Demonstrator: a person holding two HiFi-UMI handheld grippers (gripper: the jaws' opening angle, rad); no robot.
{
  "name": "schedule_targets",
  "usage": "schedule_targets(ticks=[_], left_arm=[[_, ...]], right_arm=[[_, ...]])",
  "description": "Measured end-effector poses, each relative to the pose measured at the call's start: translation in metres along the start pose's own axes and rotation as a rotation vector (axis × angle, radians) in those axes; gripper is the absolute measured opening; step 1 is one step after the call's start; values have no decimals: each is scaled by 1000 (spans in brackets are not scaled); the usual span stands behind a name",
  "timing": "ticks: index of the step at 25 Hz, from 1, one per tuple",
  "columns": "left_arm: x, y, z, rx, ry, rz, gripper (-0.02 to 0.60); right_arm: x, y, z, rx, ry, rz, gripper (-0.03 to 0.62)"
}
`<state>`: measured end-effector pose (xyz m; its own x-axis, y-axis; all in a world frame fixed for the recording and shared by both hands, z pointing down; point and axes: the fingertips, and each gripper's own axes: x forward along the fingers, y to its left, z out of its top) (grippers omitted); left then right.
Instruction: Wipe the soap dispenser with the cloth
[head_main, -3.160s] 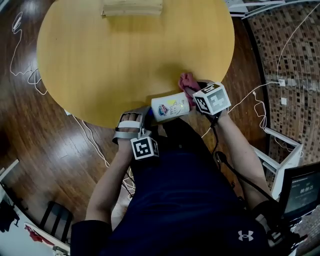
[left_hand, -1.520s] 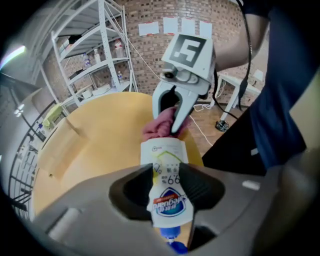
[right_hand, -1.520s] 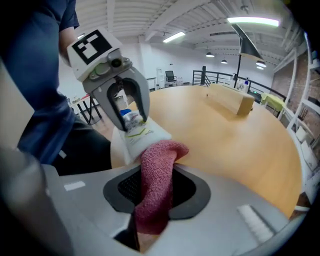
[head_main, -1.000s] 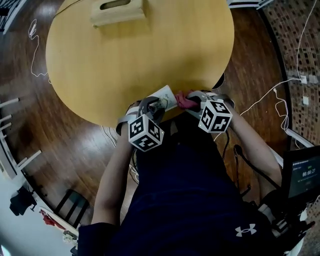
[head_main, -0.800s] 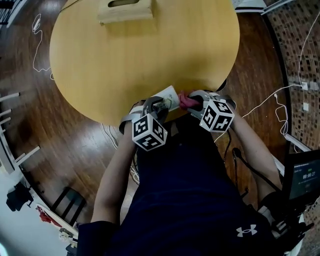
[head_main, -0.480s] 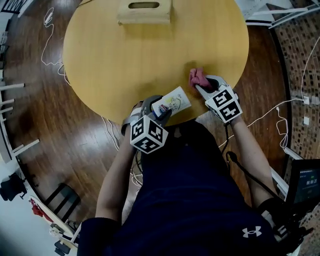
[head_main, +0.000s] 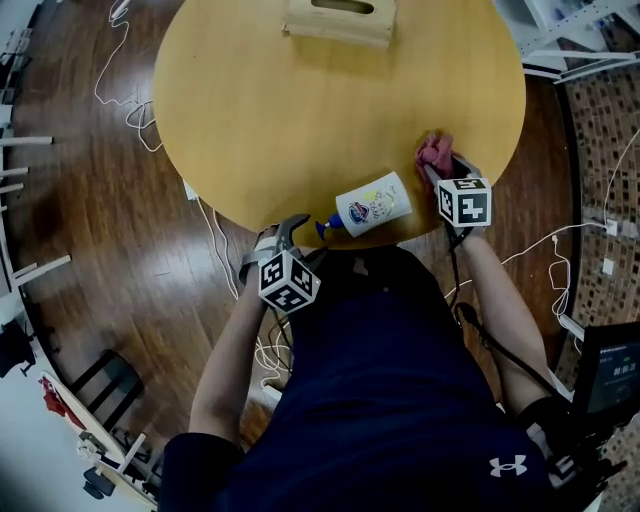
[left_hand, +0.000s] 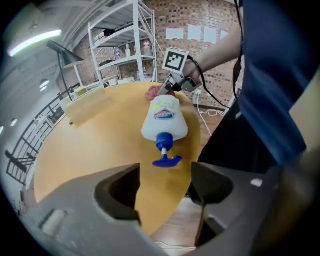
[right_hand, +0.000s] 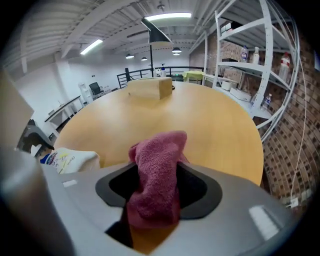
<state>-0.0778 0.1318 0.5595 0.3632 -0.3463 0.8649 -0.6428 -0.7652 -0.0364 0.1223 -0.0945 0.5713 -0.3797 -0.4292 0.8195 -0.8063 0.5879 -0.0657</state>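
At the 5 o'clock edge of the round wooden table (head_main: 280, 110), seen from the head view, the soap dispenser (head_main: 375, 205) lies on its side, resting on the tabletop and free of both grippers. Its long axis runs from 8 o'clock to 2 o'clock: the blue pump (head_main: 327, 227) points to 8 o'clock, toward the person's body and the left gripper (head_main: 290, 232), and the flat base faces 2 o'clock. The printed label is turned upward.

The left gripper hangs just off the table's rim, near the pump but apart from it. Its jaws have just been opening and stand well apart with nothing between them; in the left gripper view the pump's spout sits just beyond the gap.

The right gripper (head_main: 440, 175) is at the table's 4 o'clock, beside the dispenser's base. Its jaws have also just been opening and now stand wide. The red cloth (head_main: 434, 152) stands bunched between them, seemingly loose rather than pinched, though the folds hide the pads' inner faces. It rests on the tabletop.

A wooden box (head_main: 340, 18) with a slot handle sits at the table's 12 o'clock edge.
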Motion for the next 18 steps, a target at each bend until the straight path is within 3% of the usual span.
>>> schedule_targets(ticks=[3,6,7,9,10,13,18], left_arm=[[21,-5,2,98,-10,19,322],[25,0,8,131,-55,23,298],[24,6,9,120,-77,33,222],[24,16,12,99,-108,32,167],[23,20,13,98,-120,22,165],[3,34,42,100,-205,9,164],[-58,70,140,122,-421,87,166]], right_arm=[[-10,-3,9,61,-53,-4,300],[-51,-9,35,63,-205,-78,306],[-67,-6,43,47,-256,-95,268],[-83,18,47,5,-300,-45,101],[-81,37,41,-23,-282,10,41],[-50,79,6,-97,-147,123,35],[-25,104,-16,6,-68,175,25]])
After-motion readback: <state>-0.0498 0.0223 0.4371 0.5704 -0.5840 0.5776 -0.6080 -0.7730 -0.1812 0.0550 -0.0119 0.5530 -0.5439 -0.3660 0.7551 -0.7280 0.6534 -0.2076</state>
